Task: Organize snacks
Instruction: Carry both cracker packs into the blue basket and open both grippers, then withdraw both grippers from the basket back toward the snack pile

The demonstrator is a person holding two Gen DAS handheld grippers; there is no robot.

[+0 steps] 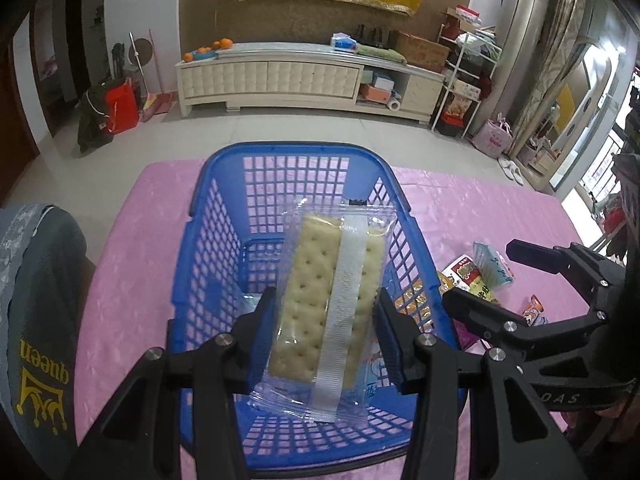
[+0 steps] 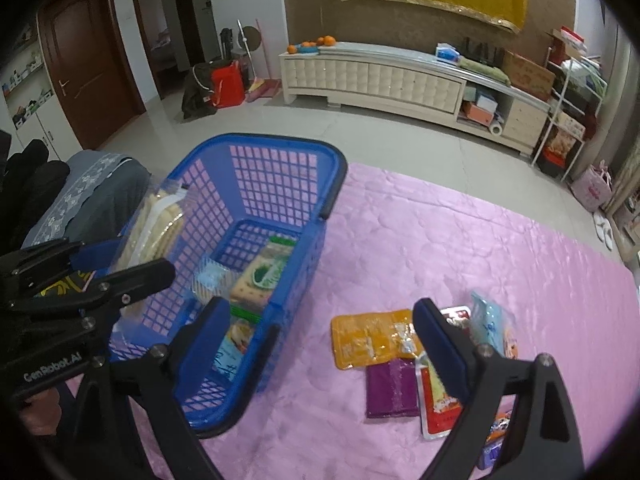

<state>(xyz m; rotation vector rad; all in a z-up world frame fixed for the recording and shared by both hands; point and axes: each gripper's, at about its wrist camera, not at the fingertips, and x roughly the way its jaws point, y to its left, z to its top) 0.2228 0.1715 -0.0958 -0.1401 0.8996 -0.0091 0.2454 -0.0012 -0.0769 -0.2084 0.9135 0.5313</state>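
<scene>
the left gripper (image 1: 326, 336) clasped a cracker packet (image 1: 328, 292) above the blue basket (image 1: 216, 216), poised to drop it in; the right gripper (image 2: 316, 336) gaped empty, above loose snacks (image 2: 376, 340).

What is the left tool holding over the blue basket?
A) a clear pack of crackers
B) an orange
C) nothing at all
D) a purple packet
A: the left tool is clamped on a clear pack of crackers, which hangs over the blue basket; the purple packet lies on the pink cloth.
</scene>
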